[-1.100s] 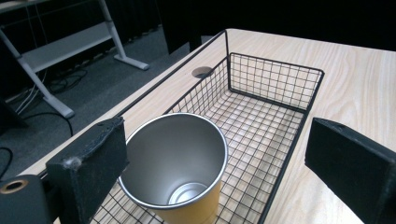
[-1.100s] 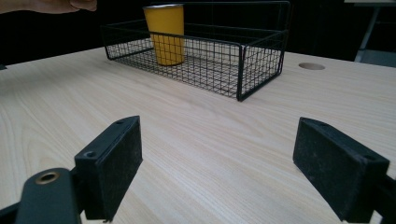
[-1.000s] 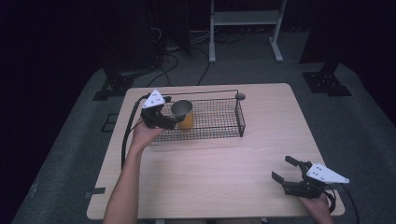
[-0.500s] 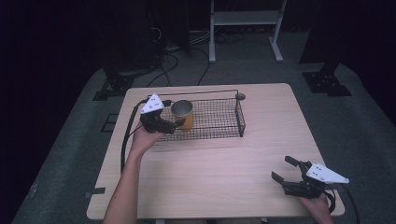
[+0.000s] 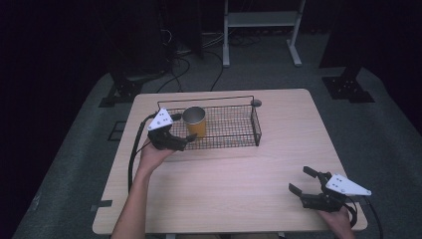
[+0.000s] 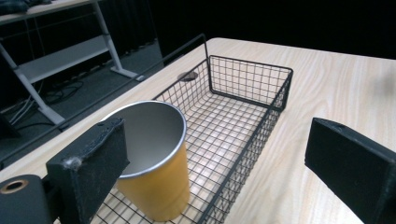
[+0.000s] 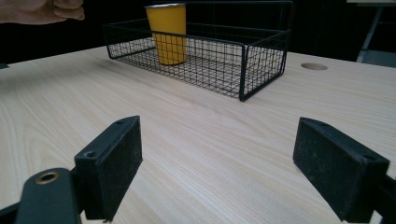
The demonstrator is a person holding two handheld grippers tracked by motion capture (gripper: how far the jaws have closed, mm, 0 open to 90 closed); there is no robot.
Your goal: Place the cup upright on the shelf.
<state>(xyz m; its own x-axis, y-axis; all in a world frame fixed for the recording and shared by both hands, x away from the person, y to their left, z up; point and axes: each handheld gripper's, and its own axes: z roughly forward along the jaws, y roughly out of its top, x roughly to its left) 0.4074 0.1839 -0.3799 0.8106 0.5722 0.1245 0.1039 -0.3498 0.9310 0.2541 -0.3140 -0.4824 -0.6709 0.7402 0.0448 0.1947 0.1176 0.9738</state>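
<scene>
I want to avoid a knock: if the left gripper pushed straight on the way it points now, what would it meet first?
Probably the yellow cup standing in the wire basket. The open left gripper has one jaw beside the cup, so that jaw or the basket's near wall would likely touch first; depth is unclear.

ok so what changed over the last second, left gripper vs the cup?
The left gripper let go of the yellow metal cup and drew back toward the person; its jaws now stand open on either side of the basket's near wall. The cup stands upright at the left end of the black wire basket, where it was. The right gripper stayed open at the wooden table's near right corner.
</scene>
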